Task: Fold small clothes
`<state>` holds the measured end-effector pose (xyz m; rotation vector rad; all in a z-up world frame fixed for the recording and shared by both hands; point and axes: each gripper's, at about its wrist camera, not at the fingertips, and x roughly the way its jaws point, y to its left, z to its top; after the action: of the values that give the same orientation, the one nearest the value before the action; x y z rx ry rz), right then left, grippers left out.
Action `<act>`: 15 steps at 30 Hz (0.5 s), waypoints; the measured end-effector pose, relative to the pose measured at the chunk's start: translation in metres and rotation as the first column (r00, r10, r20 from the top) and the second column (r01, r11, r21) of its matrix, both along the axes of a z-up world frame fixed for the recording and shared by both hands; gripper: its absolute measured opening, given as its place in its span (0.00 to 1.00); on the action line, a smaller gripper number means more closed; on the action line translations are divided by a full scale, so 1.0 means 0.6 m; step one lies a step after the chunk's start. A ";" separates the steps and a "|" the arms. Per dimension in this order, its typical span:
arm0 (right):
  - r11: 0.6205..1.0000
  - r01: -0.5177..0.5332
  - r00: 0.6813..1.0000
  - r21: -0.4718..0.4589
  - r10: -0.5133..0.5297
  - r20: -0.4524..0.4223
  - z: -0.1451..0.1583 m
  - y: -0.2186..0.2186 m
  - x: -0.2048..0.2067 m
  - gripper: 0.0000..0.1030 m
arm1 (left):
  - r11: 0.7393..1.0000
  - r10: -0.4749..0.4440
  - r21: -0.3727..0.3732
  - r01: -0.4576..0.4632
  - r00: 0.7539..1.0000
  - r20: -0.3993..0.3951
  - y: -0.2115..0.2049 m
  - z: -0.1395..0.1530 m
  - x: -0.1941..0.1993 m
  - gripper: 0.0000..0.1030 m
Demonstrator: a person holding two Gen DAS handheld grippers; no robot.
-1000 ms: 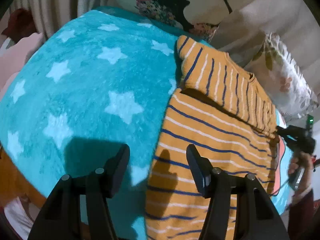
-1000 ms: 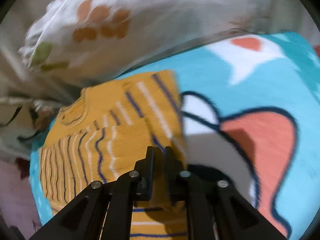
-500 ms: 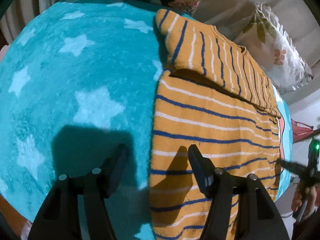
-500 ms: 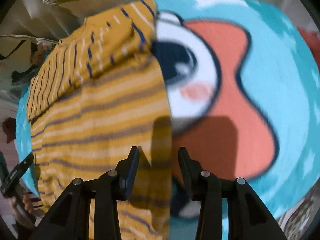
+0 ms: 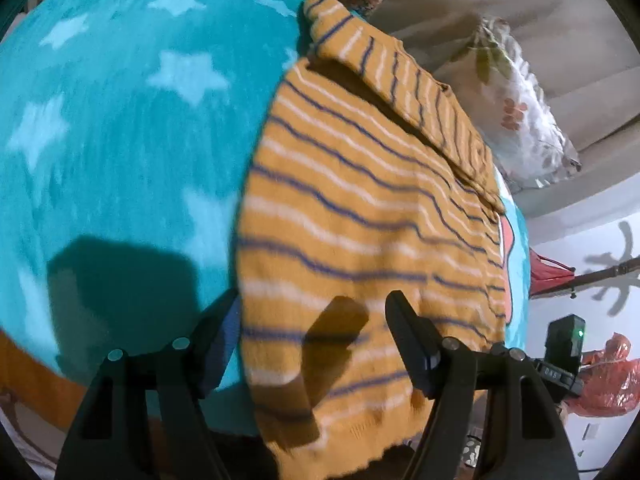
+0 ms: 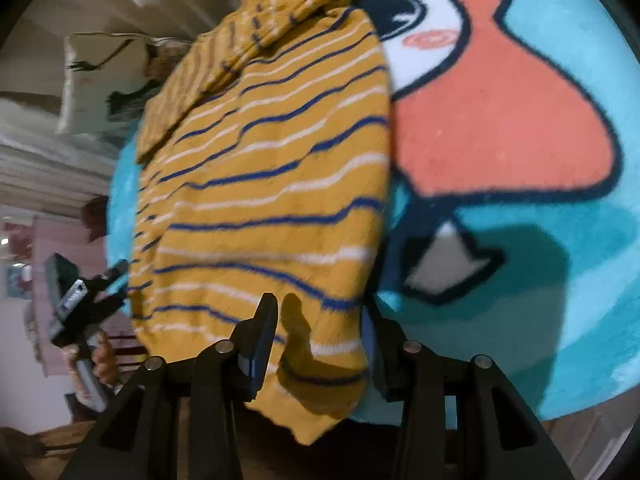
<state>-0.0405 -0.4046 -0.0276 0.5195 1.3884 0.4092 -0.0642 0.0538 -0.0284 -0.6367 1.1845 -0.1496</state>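
Left wrist view: your left gripper point(image 5: 312, 334) is over the near left hem corner of the mustard-yellow knit sweater with navy and white stripes point(image 5: 360, 208). Its jaws are opening, one finger off the sweater's left edge over the blanket, the other over the fabric. The pads aren't pressing, so nothing is held. The sweater lies flat on the teal fleece blanket with pale stars point(image 5: 112, 128), sleeves already folded across the top, hem hanging slightly over the near edge. My read is you're lining up the bottom-hem grab for the fold toward the collar. Next you need to come down so the corner sits between the pads, then close through both layers.

Right wrist view: your right gripper point(image 6: 320, 328) straddles the near right hem corner of the sweater, jaws partly open. Fabric sits in the gap, but I see no pinch yet. The left-hand gripper and the fingers holding it show at the far left. Close both grippers together and lift evenly, or the knit will skew.

Surface: it's soft and looks like a bed, and the blanket carries a cartoon print in coral, white and black point(image 6: 500, 112) just beside the sweater's right edge. A floral-print cushion point(image 5: 516, 120) lies behind the sweater. Beyond that are pale walls, with something red point(image 5: 604, 380) at the right.
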 end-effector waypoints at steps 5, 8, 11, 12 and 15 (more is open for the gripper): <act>0.981 0.001 1.000 0.193 0.004 -0.027 -0.019 0.004 -0.030 0.44 | 1.000 -0.018 -0.011 0.019 1.000 0.017 -0.032 0.004 -0.050 0.69; 0.962 0.016 1.000 0.273 -0.009 -0.025 -0.030 0.006 -0.047 0.44 | 0.999 -0.030 0.011 0.030 0.999 0.020 -0.051 0.007 -0.072 0.69; 0.951 0.041 0.999 0.306 -0.038 -0.015 -0.034 0.015 -0.057 0.44 | 0.999 -0.036 0.024 0.035 0.999 0.016 -0.062 0.008 -0.084 0.68; 0.952 0.043 0.999 0.303 -0.043 -0.006 -0.033 0.020 -0.060 0.44 | 0.999 -0.035 0.030 0.035 0.999 0.013 -0.064 0.007 -0.087 0.64; 0.965 0.027 0.999 0.262 -0.035 0.027 -0.025 0.032 -0.073 0.34 | 0.994 -0.034 0.105 0.035 0.999 -0.017 -0.069 0.006 -0.088 0.16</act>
<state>-0.0841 -0.3851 -0.0429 0.7470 1.3017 0.5776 -0.1168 0.0125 -0.0246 -0.5261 1.2105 -0.1112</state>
